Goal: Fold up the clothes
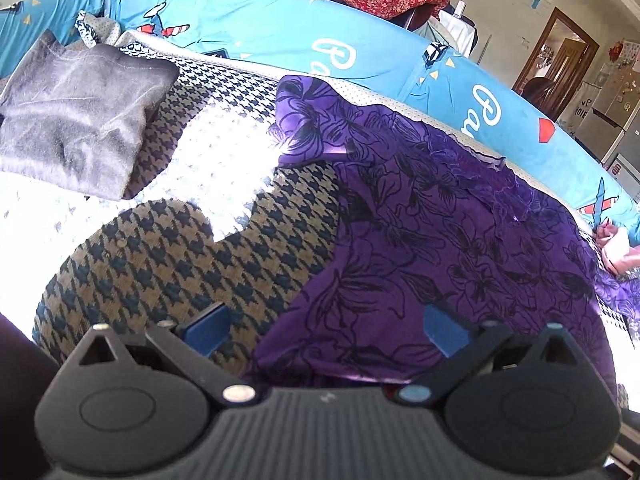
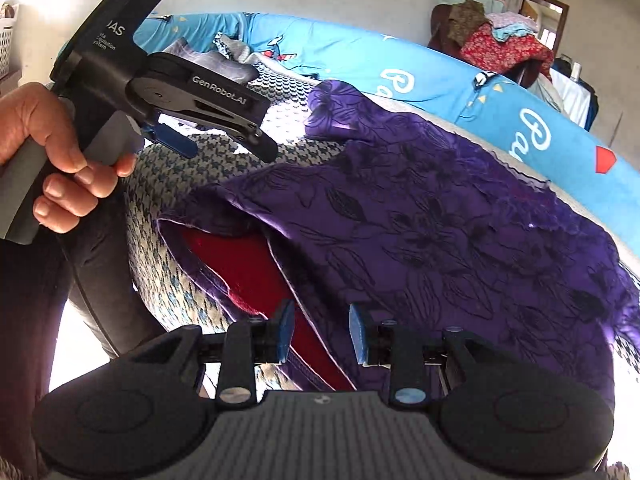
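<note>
Purple dress, hem at my right gripper, fingers apart; left gripper spread wide over bare blanket.

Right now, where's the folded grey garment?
The folded grey garment sits at the upper left of the left wrist view, on the houndstooth cover, left of the purple floral garment and before the blue cartoon-print bedding.

Legible text: "GenRobot.AI", white print, on side plate of the left gripper as seen in right wrist view. Same gripper's body carries "DAS" (1st letter partly cut off); small lines beneath too fine to read. White script "Pa…" on blue bedsheet, truncated both views. Fridge sign in left wrist view illegible.
</note>
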The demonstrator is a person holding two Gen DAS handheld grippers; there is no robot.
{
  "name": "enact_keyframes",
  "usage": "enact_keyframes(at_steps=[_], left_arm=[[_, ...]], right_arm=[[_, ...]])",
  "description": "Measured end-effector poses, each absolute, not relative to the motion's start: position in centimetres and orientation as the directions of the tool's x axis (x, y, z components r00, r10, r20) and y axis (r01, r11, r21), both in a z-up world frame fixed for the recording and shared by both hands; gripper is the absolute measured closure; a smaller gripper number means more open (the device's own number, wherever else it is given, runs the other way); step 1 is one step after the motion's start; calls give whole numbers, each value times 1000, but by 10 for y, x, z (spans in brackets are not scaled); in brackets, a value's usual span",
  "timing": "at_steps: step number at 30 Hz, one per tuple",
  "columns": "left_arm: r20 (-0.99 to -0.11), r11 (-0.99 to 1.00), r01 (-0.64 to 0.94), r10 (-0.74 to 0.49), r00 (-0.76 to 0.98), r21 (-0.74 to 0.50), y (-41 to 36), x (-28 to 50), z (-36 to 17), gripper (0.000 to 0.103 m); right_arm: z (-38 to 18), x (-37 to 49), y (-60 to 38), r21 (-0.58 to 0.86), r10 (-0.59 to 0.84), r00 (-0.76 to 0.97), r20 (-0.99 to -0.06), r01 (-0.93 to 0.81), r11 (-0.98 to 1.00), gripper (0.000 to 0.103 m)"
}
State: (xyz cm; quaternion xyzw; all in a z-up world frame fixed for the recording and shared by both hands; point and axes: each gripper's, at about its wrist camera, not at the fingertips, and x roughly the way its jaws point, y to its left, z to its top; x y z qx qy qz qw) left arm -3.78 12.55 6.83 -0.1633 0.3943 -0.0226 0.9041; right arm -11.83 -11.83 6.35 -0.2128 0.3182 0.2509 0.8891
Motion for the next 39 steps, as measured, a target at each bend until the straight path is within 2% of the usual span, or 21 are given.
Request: enact_keyframes(at_steps=[7, 16, 19, 21, 24, 28, 31, 39], left_arm=[[-704, 940, -98, -172, 689, -326, 130, -39, 64, 0], [-700, 933, -111, -173, 693, -341, 137, -40, 58, 0], [-689, 931, -121, -162, 706, -343, 139, -41, 59, 0], [-680, 929, -124, -159, 716, -348, 141, -42, 61, 0], [-668, 929, -121, -158, 727, -351, 142, -43, 63, 0], [-675, 934, -121, -151, 722, -338, 138, -41, 63, 0], [-677, 937, -115, -150, 721, -331, 133, -41, 65, 0], [-656, 943, -87, -155, 739, -321, 128, -37, 81, 0]], right_arm=[[48, -102, -82, -198, 365, 631, -685, -643, 740, 85], [34, -89, -54, -256, 372, 649, -664, -665, 702, 85], [27, -82, -50, -253, 378, 636, -672, -678, 690, 99], [28, -84, -52, -236, 402, 618, -676, -698, 676, 100], [41, -104, -62, -170, 516, 519, -681, -798, 579, 100], [42, -134, -68, -253, 501, 474, -724, -858, 447, 98], [43, -136, -81, -169, 531, 404, -745, -884, 436, 98], [54, -133, -73, -229, 569, 517, -640, -835, 501, 98]])
